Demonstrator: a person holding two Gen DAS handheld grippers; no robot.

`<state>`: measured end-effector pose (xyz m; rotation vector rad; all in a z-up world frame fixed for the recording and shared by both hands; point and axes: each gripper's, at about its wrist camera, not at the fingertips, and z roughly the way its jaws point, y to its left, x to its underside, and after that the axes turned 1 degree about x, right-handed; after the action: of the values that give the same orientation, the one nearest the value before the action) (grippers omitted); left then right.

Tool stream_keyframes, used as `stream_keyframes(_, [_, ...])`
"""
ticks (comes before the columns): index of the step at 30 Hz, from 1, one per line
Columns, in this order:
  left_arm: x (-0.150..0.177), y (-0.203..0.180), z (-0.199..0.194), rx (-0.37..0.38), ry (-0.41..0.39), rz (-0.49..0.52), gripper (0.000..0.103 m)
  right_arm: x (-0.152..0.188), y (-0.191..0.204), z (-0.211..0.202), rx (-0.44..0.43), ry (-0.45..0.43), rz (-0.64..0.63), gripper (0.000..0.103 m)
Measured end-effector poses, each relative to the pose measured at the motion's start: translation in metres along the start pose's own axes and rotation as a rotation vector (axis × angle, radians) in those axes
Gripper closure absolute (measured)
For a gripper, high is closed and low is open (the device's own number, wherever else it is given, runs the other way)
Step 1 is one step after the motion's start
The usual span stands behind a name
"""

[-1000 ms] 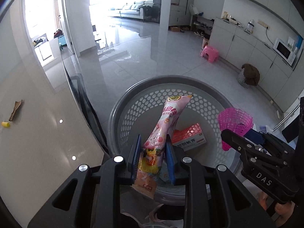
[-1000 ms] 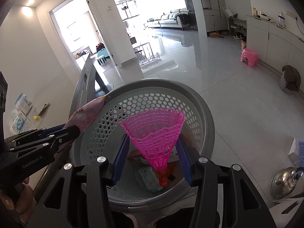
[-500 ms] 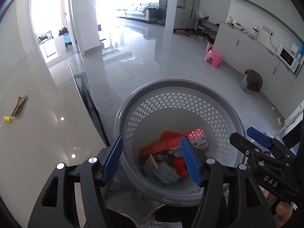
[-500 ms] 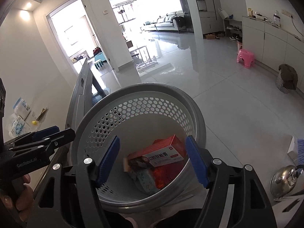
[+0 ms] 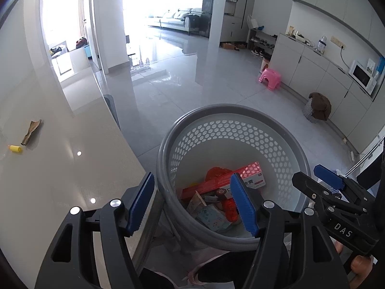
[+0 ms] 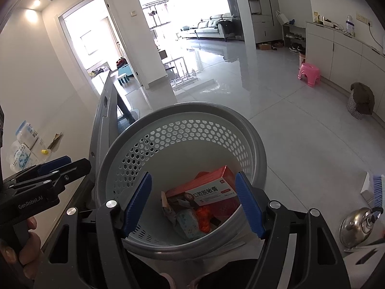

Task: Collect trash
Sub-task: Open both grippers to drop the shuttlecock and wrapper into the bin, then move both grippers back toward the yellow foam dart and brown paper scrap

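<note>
A grey perforated trash basket (image 5: 284, 130) stands on the floor beside the table; it also shows in the right wrist view (image 6: 259, 144). Inside lie a red and white box (image 5: 252, 180) (image 6: 211, 190), an orange wrapper (image 5: 215, 172) and other packets. My left gripper (image 5: 192, 202) is open and empty above the basket's near rim. My right gripper (image 6: 198, 201) is open and empty above the basket. On the table lie a brown scrap (image 5: 31, 131) and a small yellow piece (image 5: 15, 148).
The glossy table (image 5: 60, 180) runs along the left. White packets (image 6: 22, 144) lie on it at the far left. A pink stool (image 5: 269, 78), cabinets and a covered bin (image 5: 317, 107) stand at the right. A steel kettle (image 6: 358, 224) sits low at the right.
Both grippers opened. The pink snack packet left my left gripper and the pink shuttlecock left my right gripper; both dropped towards the basket. The grippers have since drawn back slightly.
</note>
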<state>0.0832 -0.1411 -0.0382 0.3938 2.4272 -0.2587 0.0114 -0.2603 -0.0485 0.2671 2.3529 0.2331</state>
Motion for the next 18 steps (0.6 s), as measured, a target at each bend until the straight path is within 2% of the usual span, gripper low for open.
stream_keyframes(11, [0.005,0.032,-0.029,0.001,-0.060,-0.040,0.028,0.003,0.029,-0.013,-0.023,-0.010,-0.024,0.033])
stream_keyframes(18, [0.011,0.065,-0.054,-0.029,-0.114,-0.064,0.028,0.002,0.064,-0.020,-0.056,-0.037,-0.056,0.033])
